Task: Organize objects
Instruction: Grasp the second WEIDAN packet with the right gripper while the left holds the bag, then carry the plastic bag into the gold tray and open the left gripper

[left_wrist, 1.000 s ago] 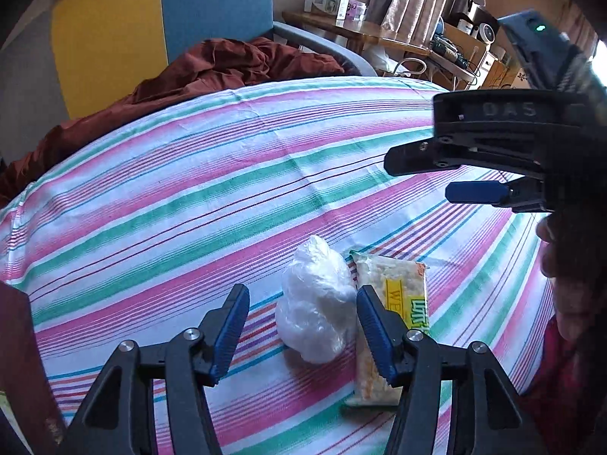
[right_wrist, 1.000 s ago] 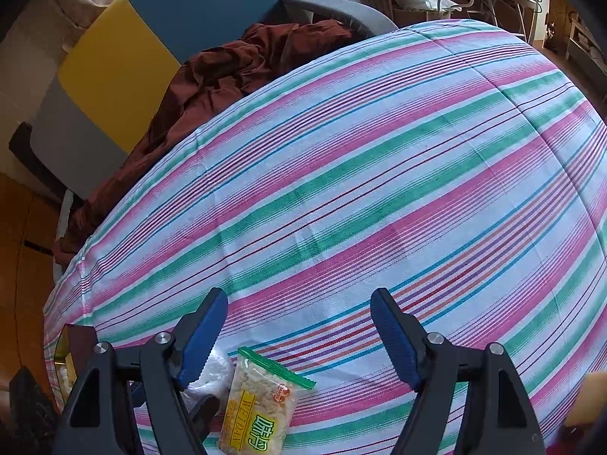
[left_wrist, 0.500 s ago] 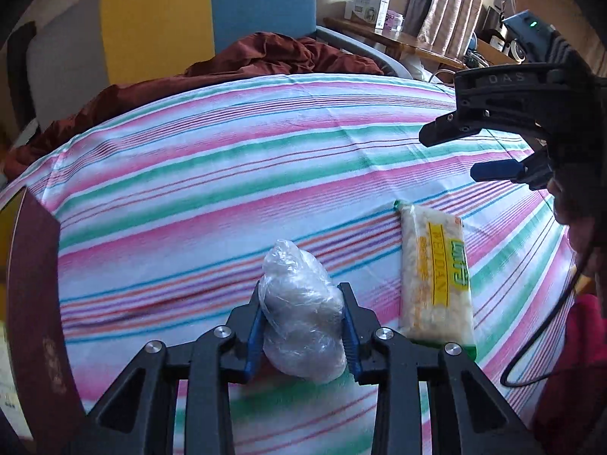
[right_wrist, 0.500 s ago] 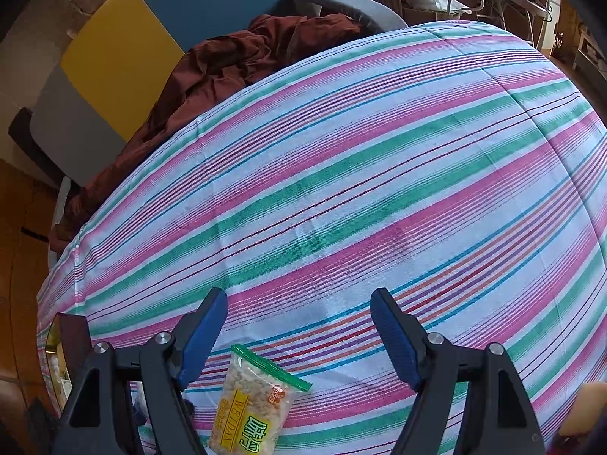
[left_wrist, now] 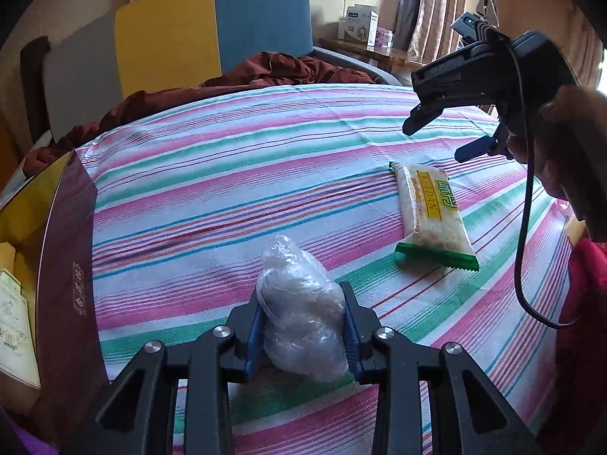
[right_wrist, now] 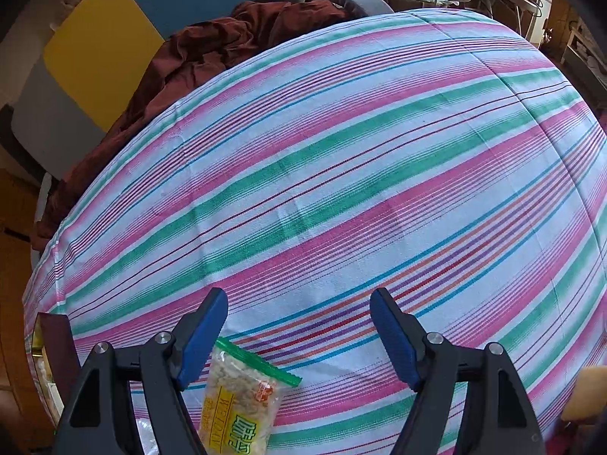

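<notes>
Left tool pinched the crinkly clear plastic bag; right tool hung spread above the yellow-green snack packet. Best lifted gently toward the maroon box.

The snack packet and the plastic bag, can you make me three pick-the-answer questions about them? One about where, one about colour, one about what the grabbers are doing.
1. Where is the snack packet?
A on the striped cloth
B in the box
C on the chair

2. What colour are its end seals?
A red
B green
C black

3. What is the left gripper doing?
A hanging open
B squeezing the clear plastic bag
C gripping the packet

Answers: 1 A, it lies flat on the stripes. 2 B, both ends are green. 3 B, both fingers press the bag; the right gripper is open.
</notes>
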### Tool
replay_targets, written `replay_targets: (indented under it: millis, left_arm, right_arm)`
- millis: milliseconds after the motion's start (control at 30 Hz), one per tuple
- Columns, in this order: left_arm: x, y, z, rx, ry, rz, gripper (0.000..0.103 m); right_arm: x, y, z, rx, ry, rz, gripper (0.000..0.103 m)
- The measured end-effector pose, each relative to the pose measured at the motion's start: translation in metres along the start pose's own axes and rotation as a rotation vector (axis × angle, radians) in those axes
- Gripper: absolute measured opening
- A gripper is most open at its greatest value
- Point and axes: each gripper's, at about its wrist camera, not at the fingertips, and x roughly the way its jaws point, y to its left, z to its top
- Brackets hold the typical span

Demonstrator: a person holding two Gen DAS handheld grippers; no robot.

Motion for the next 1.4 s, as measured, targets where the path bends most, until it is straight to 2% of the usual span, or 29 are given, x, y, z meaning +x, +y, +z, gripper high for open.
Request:
replay_targets:
  millis: [167, 433, 500, 567, 767, 1100, 1400]
  left_arm:
    - [0.001, 0.001, -0.002, -0.004, -0.015, -0.009, 0.035]
    - [0.003, 0.001, -0.001, -0.008, -0.023, -0.018, 0.036]
    - [0.003, 0.001, -0.001, -0.005, -0.025, -0.014, 0.036]
    - [0.002, 0.0, -0.002, -0.003, -0.026, -0.01, 0.036]
    - [0.001, 0.0, -0.003, 0.007, -0.028, 0.004, 0.036]
    - [-0.008, 0.0, 0.004, -0.024, 0.017, 0.002, 0.035]
    - [-0.05, -0.003, 0.009, -0.01, -0.044, 0.004, 0.035]
  right_arm:
    - [-0.014, 0.021, -0.024, -0.043, 0.032, 0.007, 0.079]
    - [0.004, 0.052, -0.076, -0.128, 0.076, -0.011, 0.077]
    - [0.004, 0.062, -0.084, -0.206, 0.028, -0.113, 0.047]
    - [0.002, 0.065, -0.086, -0.24, 0.006, -0.111, 0.042]
    - [0.001, 0.062, -0.08, -0.26, -0.008, -0.071, 0.042]
    - [0.003, 0.062, -0.076, -0.322, -0.031, -0.102, 0.042]
    - [0.002, 0.057, -0.079, -0.33, -0.036, -0.11, 0.043]
